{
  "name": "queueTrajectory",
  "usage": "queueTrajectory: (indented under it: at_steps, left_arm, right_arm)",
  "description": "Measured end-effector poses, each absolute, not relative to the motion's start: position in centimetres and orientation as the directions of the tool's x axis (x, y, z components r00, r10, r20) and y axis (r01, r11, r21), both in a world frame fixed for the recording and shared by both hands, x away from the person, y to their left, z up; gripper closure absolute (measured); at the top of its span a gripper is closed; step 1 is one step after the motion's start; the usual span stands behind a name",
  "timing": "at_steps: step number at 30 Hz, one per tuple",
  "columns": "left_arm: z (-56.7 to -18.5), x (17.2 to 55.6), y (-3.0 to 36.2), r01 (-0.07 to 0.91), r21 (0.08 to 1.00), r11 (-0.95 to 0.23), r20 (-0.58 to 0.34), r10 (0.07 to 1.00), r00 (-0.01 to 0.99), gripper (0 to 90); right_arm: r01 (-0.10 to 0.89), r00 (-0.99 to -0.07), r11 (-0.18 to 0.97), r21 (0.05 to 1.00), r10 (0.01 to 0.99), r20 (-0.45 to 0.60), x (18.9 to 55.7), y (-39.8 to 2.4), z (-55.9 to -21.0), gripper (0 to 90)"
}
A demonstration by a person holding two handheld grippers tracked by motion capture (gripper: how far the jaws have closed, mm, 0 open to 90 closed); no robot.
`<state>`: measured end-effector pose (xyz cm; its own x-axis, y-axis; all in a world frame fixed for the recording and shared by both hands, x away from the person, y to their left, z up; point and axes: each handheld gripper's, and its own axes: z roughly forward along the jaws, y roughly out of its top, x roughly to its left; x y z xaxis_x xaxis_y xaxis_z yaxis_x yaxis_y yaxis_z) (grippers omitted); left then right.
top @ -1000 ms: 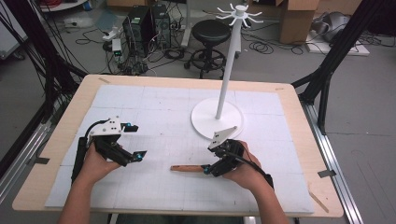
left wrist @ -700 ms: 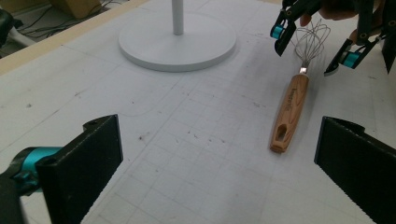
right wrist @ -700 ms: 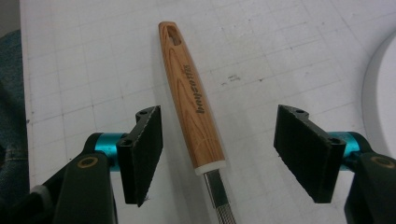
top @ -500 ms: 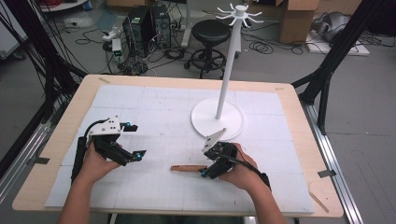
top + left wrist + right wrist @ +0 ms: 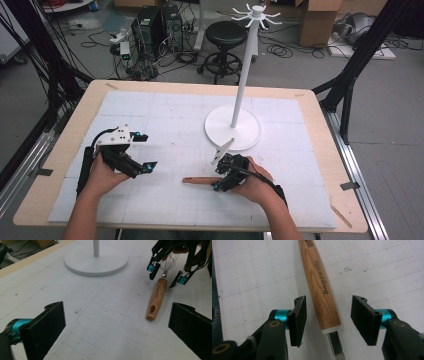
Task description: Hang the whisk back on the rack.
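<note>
High view: on your white gridded table mat (image 5: 165, 107), your right gripper's (image 5: 327, 320) jaws, just closing, straddle the wooden-handled wire whisk (image 5: 318, 282) untouched; your left gripper (image 5: 137, 152) gapes.

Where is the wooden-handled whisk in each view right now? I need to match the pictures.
High view: the whisk lies low and centre on the mat, handle pointing left from the right gripper.
Left gripper view: right of centre, handle toward the camera, wires under the right gripper.
Right gripper view: centre, handle between the open pads, untouched.
Shared landmark: the white stand base, also at the top of the left gripper view.
</note>
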<state>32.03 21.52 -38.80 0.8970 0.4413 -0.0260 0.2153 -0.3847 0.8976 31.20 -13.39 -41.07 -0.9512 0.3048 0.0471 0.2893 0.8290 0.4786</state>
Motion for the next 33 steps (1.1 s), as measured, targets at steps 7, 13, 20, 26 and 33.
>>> queueTrajectory:
  at_steps: [7,13,20,26,33]
  left_arm:
    - [-38.81,32.02,21.45,0.220,0.897,-0.383,-0.029,0.445,0.895,1.6]
    - [-38.90,32.04,21.35,0.220,0.893,-0.392,-0.027,0.442,0.897,1.6]
    - [-38.91,32.12,21.42,0.222,0.894,-0.389,-0.029,0.444,0.896,1.6]
    - [-38.96,32.08,21.32,0.222,0.891,-0.397,-0.028,0.440,0.897,1.6]
    - [-38.94,32.13,21.41,0.224,0.891,-0.394,-0.029,0.443,0.896,1.6]
  right_arm:
    - [0.287,-0.953,0.847,0.448,0.299,0.044,31.08,-13.01,-41.47,50.3]
    - [0.280,-0.954,0.857,0.433,0.298,0.029,31.06,-13.10,-41.64,52.7]
    - [0.296,-0.949,0.860,0.416,0.316,0.021,31.12,-13.23,-41.80,54.4]
    - [0.294,-0.948,0.858,0.421,0.317,0.018,31.01,-13.23,-41.82,56.5]
    - [0.282,-0.953,0.862,0.422,0.304,0.017,30.85,-13.21,-41.80,63.7]
